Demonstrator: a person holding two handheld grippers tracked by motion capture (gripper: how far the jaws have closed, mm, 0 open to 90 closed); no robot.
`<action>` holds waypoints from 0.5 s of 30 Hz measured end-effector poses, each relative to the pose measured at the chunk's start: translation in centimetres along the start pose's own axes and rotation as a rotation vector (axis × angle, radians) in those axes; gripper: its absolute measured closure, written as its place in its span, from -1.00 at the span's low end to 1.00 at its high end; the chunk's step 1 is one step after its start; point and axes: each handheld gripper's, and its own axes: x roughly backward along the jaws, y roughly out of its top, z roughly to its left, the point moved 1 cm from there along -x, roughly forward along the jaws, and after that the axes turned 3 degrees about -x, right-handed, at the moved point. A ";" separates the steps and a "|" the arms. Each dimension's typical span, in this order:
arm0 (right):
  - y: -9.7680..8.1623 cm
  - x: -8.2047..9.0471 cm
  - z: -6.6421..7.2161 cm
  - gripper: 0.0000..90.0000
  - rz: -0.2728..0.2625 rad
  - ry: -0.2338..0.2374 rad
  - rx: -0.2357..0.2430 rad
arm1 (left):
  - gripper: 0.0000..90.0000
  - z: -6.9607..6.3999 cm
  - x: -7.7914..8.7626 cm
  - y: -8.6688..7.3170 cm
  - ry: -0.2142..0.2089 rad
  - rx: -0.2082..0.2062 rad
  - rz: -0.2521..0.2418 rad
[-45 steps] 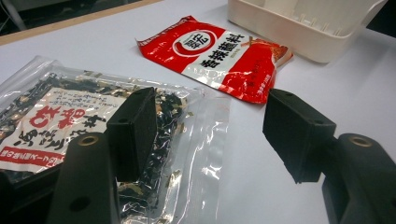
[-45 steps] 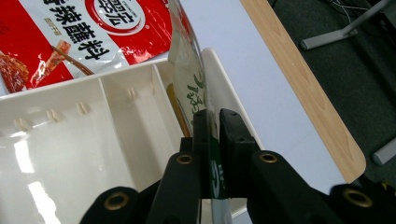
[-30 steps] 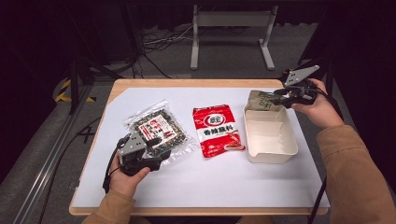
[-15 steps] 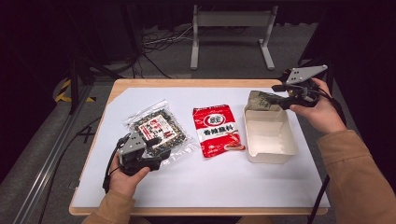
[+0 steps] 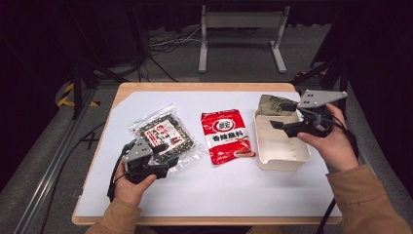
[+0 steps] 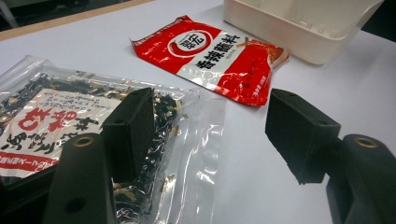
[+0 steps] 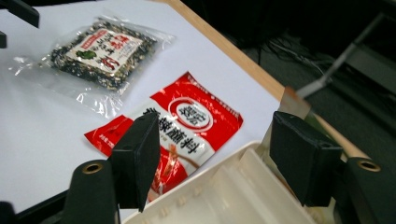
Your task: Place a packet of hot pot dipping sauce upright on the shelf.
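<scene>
Red seasoning packet [image 5: 226, 135] lying flat at centre of the high view, on the white table covering [image 5: 234, 195]. White circular emblem with a single character near its top; large white characters below reading 香辣蘸料, legible in the left gripper view [image 6: 212, 56]. Same packet seen at centre of the right gripper view [image 7: 175, 128].

Clear packet of dark dried flakes [image 5: 164, 136] left of centre in the high view, just beside the red one, apart from it. Label white with red characters; small print too fine to read. Same clear packet at left in the left gripper view [image 6: 70, 121], and at upper left of the right gripper view [image 7: 100, 51].

White plastic tray [image 5: 280, 141] right of centre in the high view, beside the red packet, long side running up the frame. Ribbed inner wall noted in the right gripper view [image 7: 233, 196]. Tray corner at upper right of the left gripper view [image 6: 299, 28].

Brownish-green pouch [image 5: 272, 103] at the tray's far end, touching or resting against it; printing unreadable.

Left gripper [image 5: 160, 156] at lower left of the high view, held in a hand, released: jaws set wide apart, one over the clear packet's edge, nothing between them [image 6: 210, 135].

Right gripper [image 5: 282, 116] at right of the high view, above the tray's far end, likewise spread wide and empty [image 7: 217, 158]. Grey three-cornered plate on top.

Wooden table edge [image 5: 204, 87] bordering the covering.
</scene>
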 end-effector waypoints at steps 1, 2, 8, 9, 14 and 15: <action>-0.2 -0.1 0.5 -0.26 0.003 0.003 -0.003 | -0.27 0.0 0.0 0.0 -0.006 0.005 0.002; -0.4 -0.1 1.0 -0.26 -0.003 0.013 -0.008 | -0.28 0.0 0.0 0.0 -0.014 0.006 0.002; -1.5 -0.4 3.7 -0.23 -0.023 0.030 -0.031 | -0.28 0.2 -0.3 0.4 -0.077 0.003 -0.025; -1.6 -0.5 4.0 -0.22 -0.025 0.038 -0.035 | -0.28 0.2 -0.5 0.5 -0.077 0.005 -0.021; -2.2 -1.0 5.9 -0.20 -0.043 0.059 -0.029 | -0.14 0.1 -0.9 1.4 -0.085 -0.016 0.028; -2.3 -1.1 6.2 -0.20 -0.044 0.062 -0.025 | -0.13 0.1 -1.0 1.5 -0.083 -0.021 0.042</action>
